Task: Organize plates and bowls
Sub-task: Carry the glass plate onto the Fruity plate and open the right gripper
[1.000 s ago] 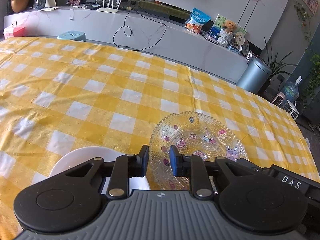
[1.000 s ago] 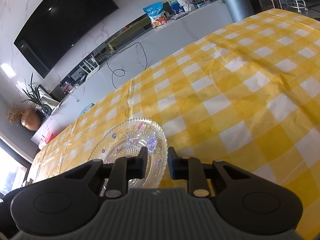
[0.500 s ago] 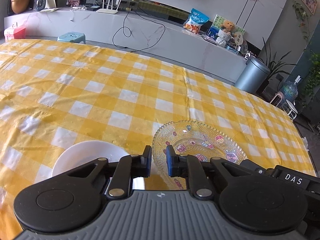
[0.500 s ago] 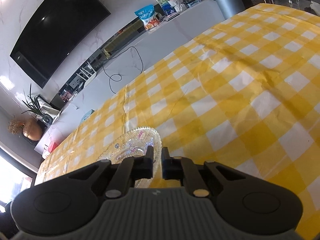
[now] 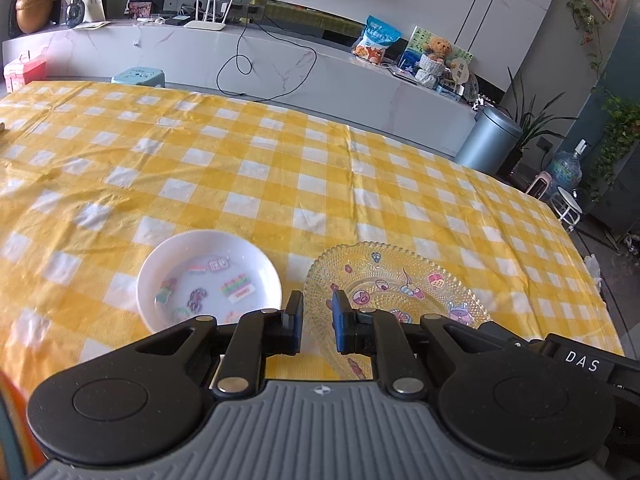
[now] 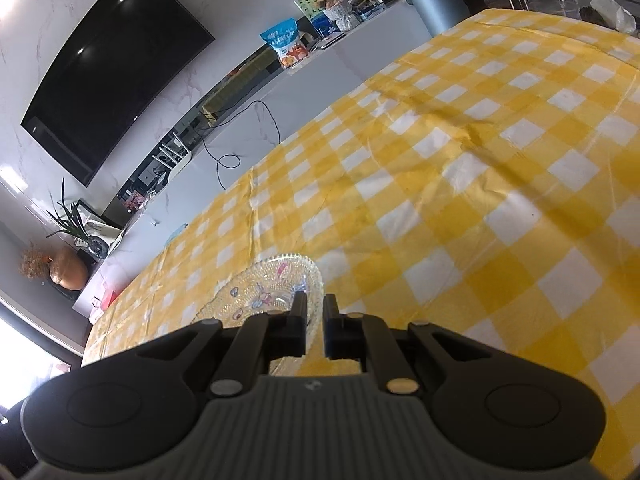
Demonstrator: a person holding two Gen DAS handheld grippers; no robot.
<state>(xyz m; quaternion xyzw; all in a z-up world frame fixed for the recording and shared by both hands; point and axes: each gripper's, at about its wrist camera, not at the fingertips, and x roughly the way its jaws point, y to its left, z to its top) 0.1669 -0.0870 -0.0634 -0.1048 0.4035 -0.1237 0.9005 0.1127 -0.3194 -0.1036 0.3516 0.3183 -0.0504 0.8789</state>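
Left wrist view: my left gripper [image 5: 317, 320] is clenched on the near left rim of the glass plate [image 5: 400, 280], with the beaded edge standing between the two pads. The gap left between the pads looks like no more than the thickness of that rim. The plate spreads ahead and to the right of the fingers. A white plate [image 5: 208, 276] with stickers in its well lies just ahead and to the left of the fingers, apart from the glass one, on the yellow checked tablecloth [image 5: 280, 168].

Right wrist view: my right gripper [image 6: 315, 320] is closed nearly flat on the opposite rim of the same glass plate, which extends ahead and to the left of its fingers.

Assessment: the two-sided hold is justified. The plate is wide, shallow and slippery, and one pinch at the rim would let it tip. I judge the step in hand to be carrying it over to stack with the white plate. I cannot tell whether its underside is clear of the cloth.

Risk: uneven pull between the hands could twist the rim out of one grip.
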